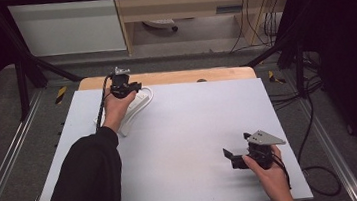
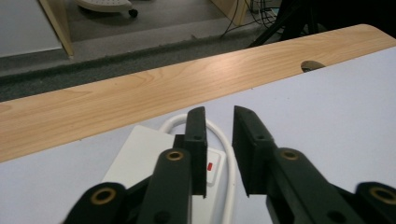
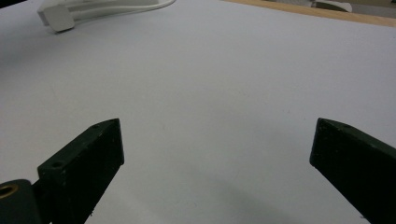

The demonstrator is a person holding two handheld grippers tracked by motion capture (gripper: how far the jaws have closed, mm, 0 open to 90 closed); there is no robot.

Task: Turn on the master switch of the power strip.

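A white power strip (image 1: 134,109) with a red switch (image 2: 210,165) lies at the far left of the white board (image 1: 194,129). Its white cable (image 2: 228,149) loops round the far end. My left gripper (image 1: 127,88) hovers over that end. In the left gripper view its jaws (image 2: 219,140) stand a narrow gap apart; the cable runs below that gap, close to the right jaw, and no pad presses on it. A small dark part (image 2: 179,140) sits half hidden behind the left jaw. My right gripper (image 1: 232,158) rests near the front right, jaws wide apart (image 3: 217,154) over bare board. The strip's near end (image 3: 60,18) lies far off in the right gripper view.
The white board lies on a wooden table whose edge (image 2: 140,93) runs along the far side, with a cable hole (image 2: 310,65) in it. Black frame bars (image 1: 37,65) and floor cables (image 1: 314,116) surround the table. A dark sleeve (image 1: 90,185) covers the left forearm.
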